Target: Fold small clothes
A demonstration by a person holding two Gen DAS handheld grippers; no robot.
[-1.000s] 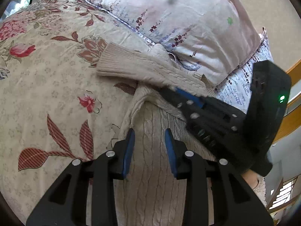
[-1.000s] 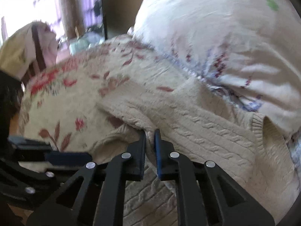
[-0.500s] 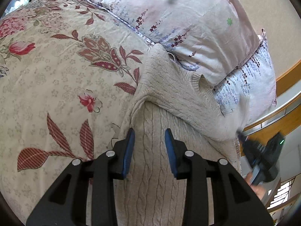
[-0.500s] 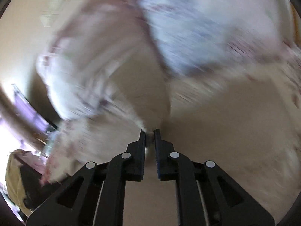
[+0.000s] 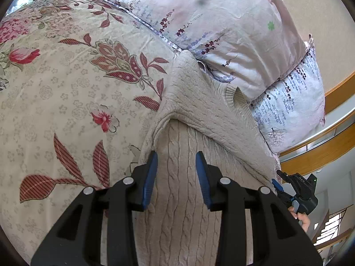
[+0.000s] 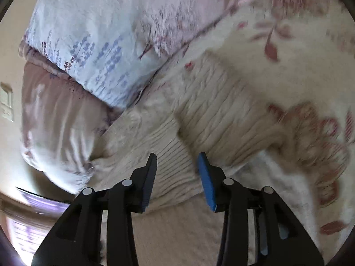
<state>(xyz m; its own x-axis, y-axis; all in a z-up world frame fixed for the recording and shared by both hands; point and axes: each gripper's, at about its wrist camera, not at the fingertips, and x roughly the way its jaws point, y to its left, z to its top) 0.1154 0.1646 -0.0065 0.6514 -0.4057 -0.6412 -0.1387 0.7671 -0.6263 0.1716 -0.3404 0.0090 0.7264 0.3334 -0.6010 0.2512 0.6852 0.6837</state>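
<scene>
A beige cable-knit sweater [image 5: 199, 115] lies on the floral bedspread [image 5: 66, 88], its sleeve folded across the body toward the right. My left gripper [image 5: 176, 173] is open and empty, low over the sweater's body. My right gripper [image 6: 177, 175] is open and empty, just above the sweater [image 6: 221, 119] near its edge; that view is blurred. The right gripper also shows in the left wrist view [image 5: 277, 177] at the sweater's right edge.
Two pillows, one pink floral [image 5: 221, 22] and one pale blue floral [image 5: 292, 102], lie against the sweater's far side. A wooden bed frame [image 5: 328, 146] runs along the right. The pillows also show in the right wrist view [image 6: 88, 44].
My right gripper carried the sleeve across the sweater to the right, then opened and let it go. My left gripper has stayed open in place.
</scene>
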